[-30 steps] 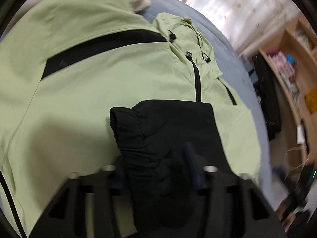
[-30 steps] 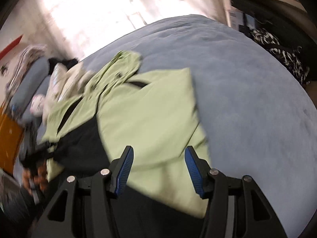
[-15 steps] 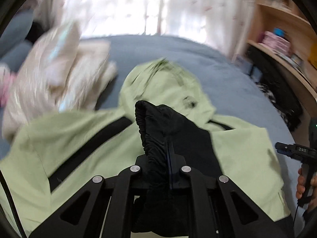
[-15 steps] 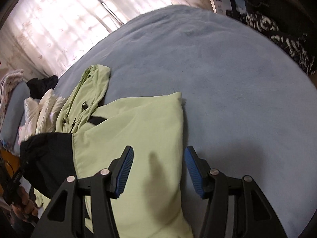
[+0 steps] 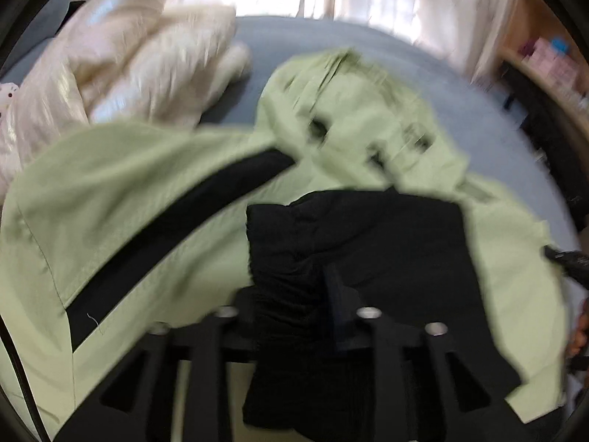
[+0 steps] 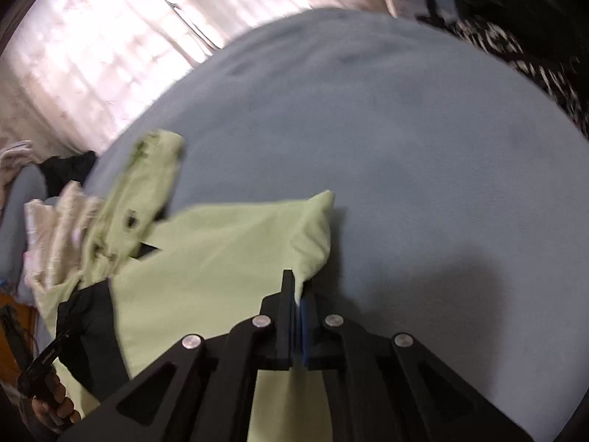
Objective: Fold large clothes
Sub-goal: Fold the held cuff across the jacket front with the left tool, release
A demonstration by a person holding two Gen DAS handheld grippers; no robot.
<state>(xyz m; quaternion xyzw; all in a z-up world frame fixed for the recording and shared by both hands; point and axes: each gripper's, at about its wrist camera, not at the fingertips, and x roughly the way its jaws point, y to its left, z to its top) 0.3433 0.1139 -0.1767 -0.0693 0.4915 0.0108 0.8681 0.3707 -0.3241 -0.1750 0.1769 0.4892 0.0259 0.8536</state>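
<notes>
— Jacket (image 5: 154,191), where did it lie?
— Spread on the blue-grey bed (image 6: 405,129), pale green with black panels, its black cuff (image 5: 291,258) folded across the front.
— And the 2 tongs?
— The left gripper (image 5: 294,294) had the cuff between its jaws, which were opening. The right gripper (image 6: 297,294) was clamped on the jacket's green edge.
— Anything nearby?
— Cream bedding (image 5: 121,59) lay beside the hood.
</notes>
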